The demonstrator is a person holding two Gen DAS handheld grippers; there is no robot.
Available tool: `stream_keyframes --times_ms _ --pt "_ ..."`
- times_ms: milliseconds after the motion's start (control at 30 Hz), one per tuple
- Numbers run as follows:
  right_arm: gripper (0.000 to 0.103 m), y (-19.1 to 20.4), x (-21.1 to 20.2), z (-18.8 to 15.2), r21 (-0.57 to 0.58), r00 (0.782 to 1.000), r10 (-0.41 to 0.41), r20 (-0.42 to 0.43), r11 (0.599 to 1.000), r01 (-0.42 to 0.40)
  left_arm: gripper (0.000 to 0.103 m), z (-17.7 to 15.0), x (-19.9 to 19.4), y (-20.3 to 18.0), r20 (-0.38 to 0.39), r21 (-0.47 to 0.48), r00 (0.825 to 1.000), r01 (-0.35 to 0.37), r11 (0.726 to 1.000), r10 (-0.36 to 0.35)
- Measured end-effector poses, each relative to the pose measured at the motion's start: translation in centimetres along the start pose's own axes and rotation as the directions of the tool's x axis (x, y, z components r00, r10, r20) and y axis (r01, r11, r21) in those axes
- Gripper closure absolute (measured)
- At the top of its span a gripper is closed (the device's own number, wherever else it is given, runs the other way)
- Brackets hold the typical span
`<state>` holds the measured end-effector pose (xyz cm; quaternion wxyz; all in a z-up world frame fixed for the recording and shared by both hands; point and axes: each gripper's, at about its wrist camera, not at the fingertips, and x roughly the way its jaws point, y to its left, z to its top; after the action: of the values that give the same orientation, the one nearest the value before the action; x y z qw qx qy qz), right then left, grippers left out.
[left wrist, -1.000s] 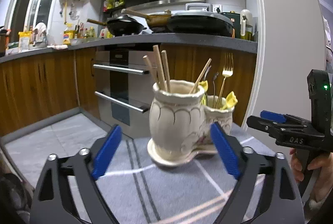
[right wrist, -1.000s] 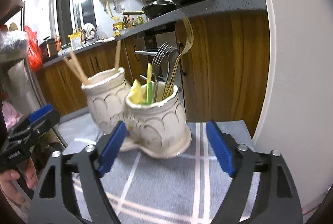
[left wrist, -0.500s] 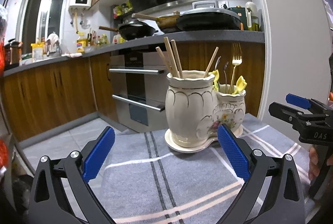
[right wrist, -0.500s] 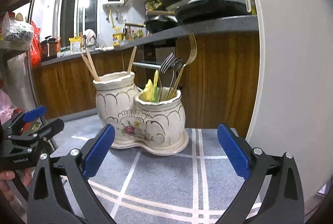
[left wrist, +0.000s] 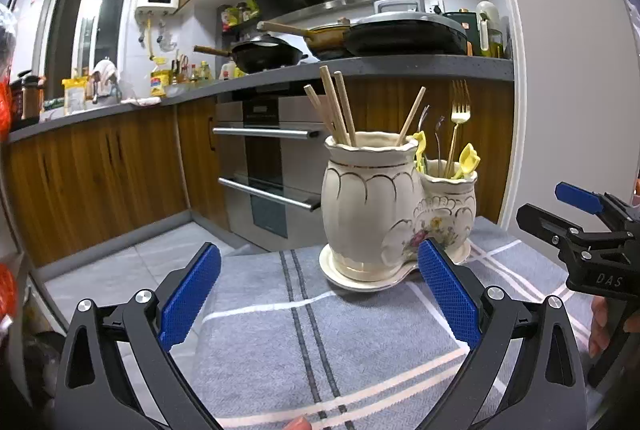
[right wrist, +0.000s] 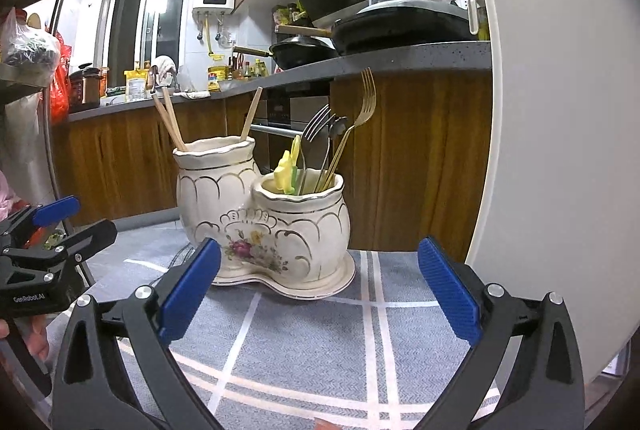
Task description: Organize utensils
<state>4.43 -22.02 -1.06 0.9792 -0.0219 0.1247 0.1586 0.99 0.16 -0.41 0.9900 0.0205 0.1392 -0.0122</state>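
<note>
A cream ceramic double-pot utensil holder (left wrist: 384,214) (right wrist: 260,218) stands on a grey striped cloth (left wrist: 320,330) (right wrist: 304,342). Its taller pot holds wooden chopsticks (left wrist: 340,106) (right wrist: 170,120). The shorter pot holds forks, among them a gold fork (left wrist: 458,126) (right wrist: 356,122), a spoon and yellow-handled pieces (right wrist: 286,170). My left gripper (left wrist: 320,290) is open, a little short of the holder, with nothing between its blue pads. My right gripper (right wrist: 318,290) is open too, facing the holder from the other side, and it shows at the right edge of the left wrist view (left wrist: 580,226).
A white wall or pillar (right wrist: 560,110) rises close on the right of the cloth. Behind are wooden cabinets, an oven (left wrist: 264,166) and a grey counter (left wrist: 360,68) with pans. The cloth's far edge drops to a tiled floor (left wrist: 132,262).
Both grippers have pulled back from the holder, which had stood between their pads, and their jaws have spread wider. The holder has stayed in place on the cloth.
</note>
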Motion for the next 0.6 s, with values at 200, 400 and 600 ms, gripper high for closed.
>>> stream_keyframes --times_ms 200,400,600 --pt "0.006 0.16 0.00 -0.02 -0.002 1.000 0.000 -0.003 1.000 0.000 0.005 -0.02 0.08 -0.09 -0.001 -0.002 1.000 0.005 1.000 -0.005" --pt "0.006 0.13 0.01 -0.02 -0.002 1.000 0.000 -0.004 1.000 0.000 0.005 0.00 0.10 -0.08 -0.001 -0.002 1.000 0.005 1.000 -0.005" --pt "0.006 0.12 0.00 -0.04 -0.002 1.000 0.000 -0.005 1.000 0.000 0.005 -0.03 0.08 0.04 -0.001 -0.002 1.000 0.004 1.000 -0.004"
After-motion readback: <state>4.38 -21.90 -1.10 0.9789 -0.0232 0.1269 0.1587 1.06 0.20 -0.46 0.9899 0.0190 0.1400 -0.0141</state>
